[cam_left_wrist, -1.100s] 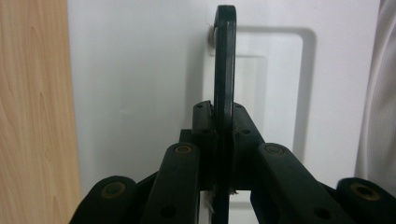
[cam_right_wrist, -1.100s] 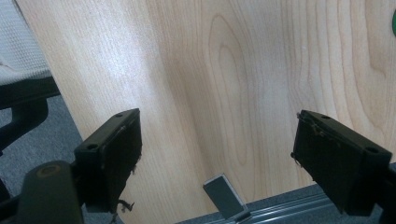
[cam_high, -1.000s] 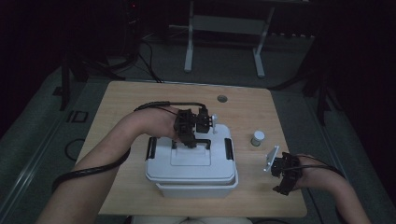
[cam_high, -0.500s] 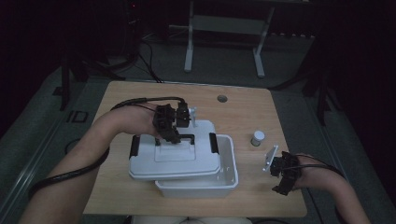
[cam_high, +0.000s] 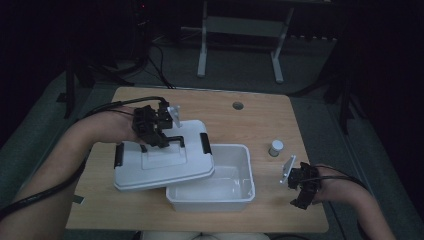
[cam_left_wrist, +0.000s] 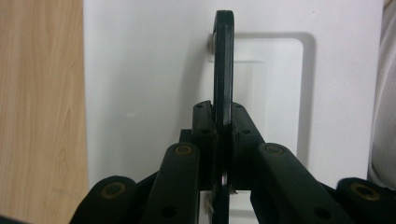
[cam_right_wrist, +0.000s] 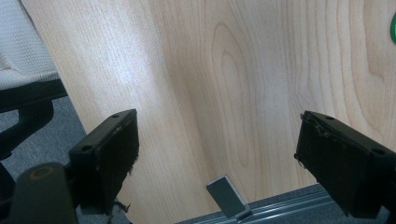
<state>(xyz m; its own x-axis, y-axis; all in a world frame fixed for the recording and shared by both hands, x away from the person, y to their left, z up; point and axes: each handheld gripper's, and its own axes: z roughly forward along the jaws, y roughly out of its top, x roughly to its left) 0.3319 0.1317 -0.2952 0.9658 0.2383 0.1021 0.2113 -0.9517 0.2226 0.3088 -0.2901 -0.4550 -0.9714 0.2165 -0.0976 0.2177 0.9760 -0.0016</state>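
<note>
My left claw (cam_high: 156, 136) is clamped on the black handle (cam_left_wrist: 223, 70) of the white lid (cam_high: 160, 162), held tilted over the open bin's (cam_high: 220, 197) left edge. My right claw (cam_high: 300, 192) rests apart, right of the bin. Risk: the lid swinging on its thin handle and striking the bin's rim.

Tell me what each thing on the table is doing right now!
Lid: off the box, held up by its black handle, tilted, partly over the box's left side.
Storage box: open, looks empty.
Left tool: shut on the lid's handle.
Right tool: open, holding nothing, near the table's right edge.
Small jar: upright, capped, standing alone to the right of the box.
</note>
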